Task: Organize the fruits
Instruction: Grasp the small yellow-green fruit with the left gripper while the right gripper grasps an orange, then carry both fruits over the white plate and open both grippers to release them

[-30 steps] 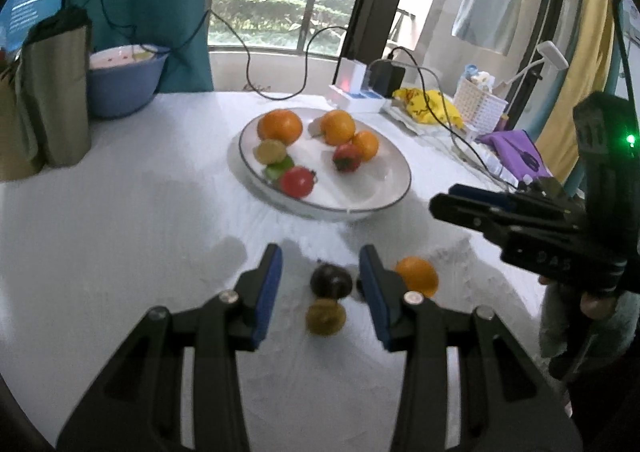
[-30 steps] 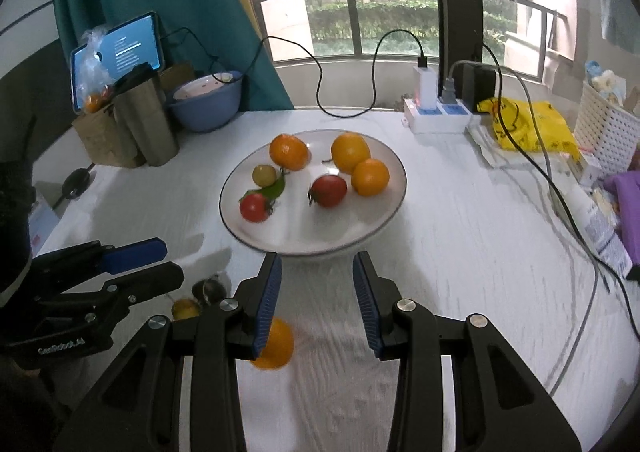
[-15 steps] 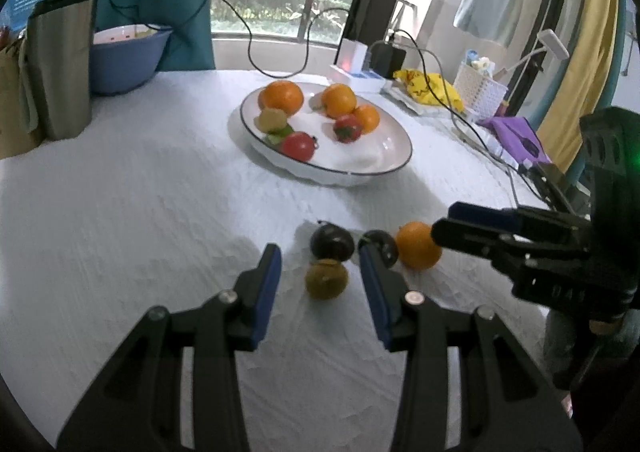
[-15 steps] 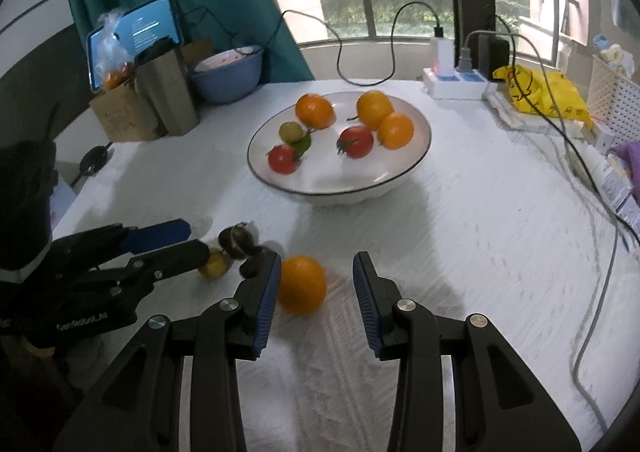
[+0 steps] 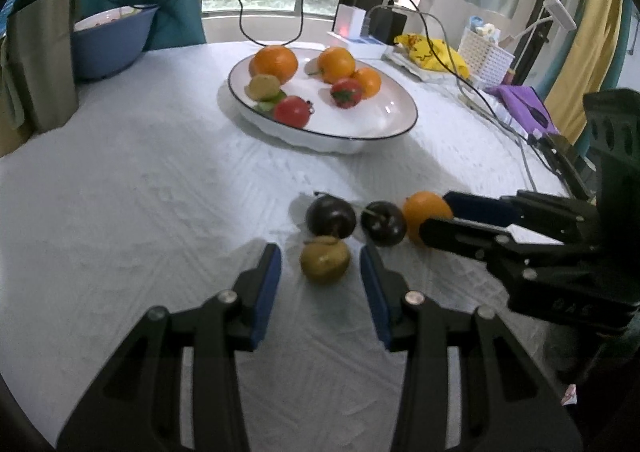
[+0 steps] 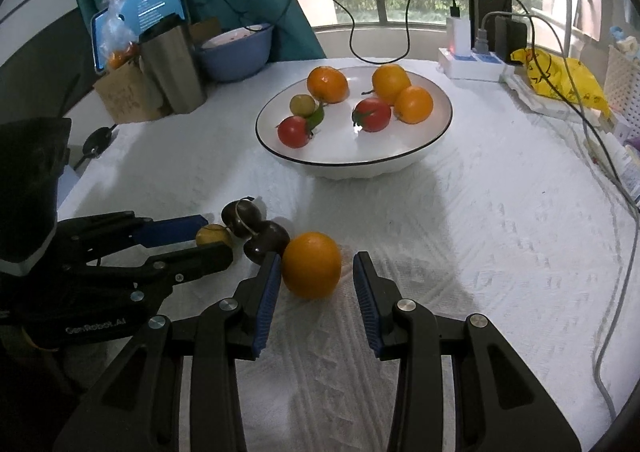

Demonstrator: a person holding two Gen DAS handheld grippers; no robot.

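Observation:
On the white cloth lies a small yellow-green fruit (image 5: 325,264), between the blue pads of my left gripper (image 5: 320,278), which is open with a gap on each side. Just beyond it sit two dark plums (image 5: 331,217) (image 5: 384,223). An orange (image 6: 312,266) rests between the pads of my right gripper (image 6: 316,274); the left pad is close to it and the right pad stands apart, so it is open. From the left wrist view the right gripper (image 5: 434,214) straddles the orange (image 5: 424,208). A white bowl (image 6: 440,132) beyond holds oranges, tomatoes and a small green-yellow fruit.
At the back left stand a blue bowl (image 6: 236,52), a brown paper bag (image 6: 174,68) and a tablet (image 6: 140,12). A power strip (image 6: 472,62) with cables, a yellow bag (image 6: 560,76) and a white basket (image 5: 486,56) line the back right. A cable (image 6: 612,292) runs along the right side.
Both grippers have come lower and closer to the loose fruits. The yellow-green fruit now lies between the left pads, and the orange has come between the right pads.

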